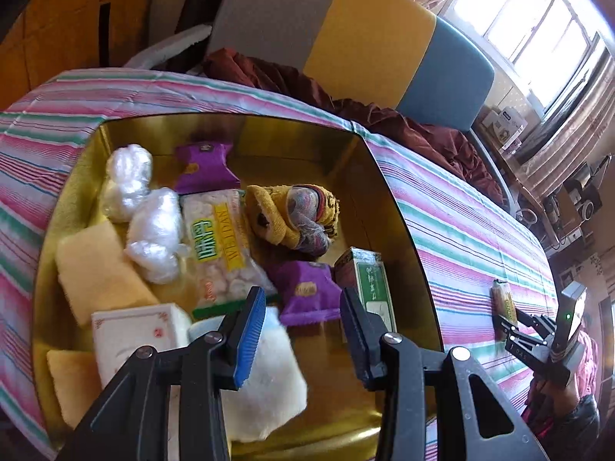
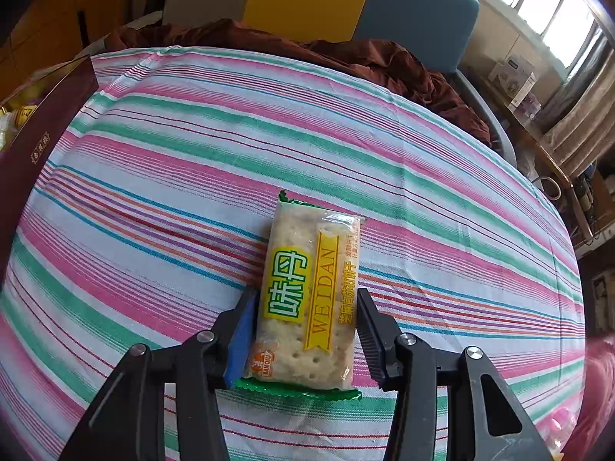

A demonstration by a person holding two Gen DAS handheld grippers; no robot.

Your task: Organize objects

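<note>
Now: right gripper fingers straddle cracker pack on tabletop.
Pads beside the pack, firm grip unclear; clamp squarely, lift level into box. Left gripper released, empty.

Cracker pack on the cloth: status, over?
Right hand-held gripper shut on cracker pack, pack on striped cloth. Left hand-held gripper open above gold box. Nothing blocking.

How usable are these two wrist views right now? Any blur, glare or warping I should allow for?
Left wrist view: white pad under the left gripper is smeared; window blown out; gold box wall mirrors its contents. Right wrist view: cracker pack sharp between the right gripper fingers; striped cloth bows with the fisheye.
</note>
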